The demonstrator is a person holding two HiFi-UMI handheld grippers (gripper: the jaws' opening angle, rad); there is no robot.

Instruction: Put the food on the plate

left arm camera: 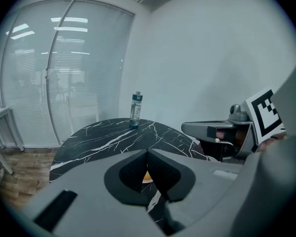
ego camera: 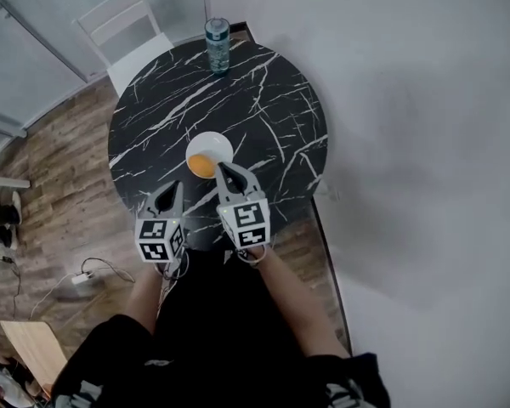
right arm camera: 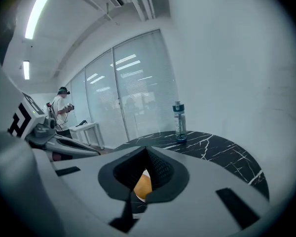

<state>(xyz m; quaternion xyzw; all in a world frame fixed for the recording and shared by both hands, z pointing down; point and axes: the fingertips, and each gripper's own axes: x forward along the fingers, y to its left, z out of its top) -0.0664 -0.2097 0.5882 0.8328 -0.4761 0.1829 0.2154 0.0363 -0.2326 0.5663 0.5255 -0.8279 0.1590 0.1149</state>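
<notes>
On the table [ego camera: 272, 117] the left gripper [ego camera: 175, 187] and the right gripper [ego camera: 224, 170] hang near the front edge, each with jaws pressed together on nothing. The right one's tips are just beside the plate [ego camera: 217, 141]. The food [ego camera: 201, 166] lies on the plate's near side, so the placing step looks done, and the next move likely calls only for lifting the right gripper clear without nudging the plate.

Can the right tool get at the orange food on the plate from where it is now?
Probably yes. The right tool sits beside the orange food at the plate's near rim, nothing between them, though its jaws are shut and must open first.
</notes>
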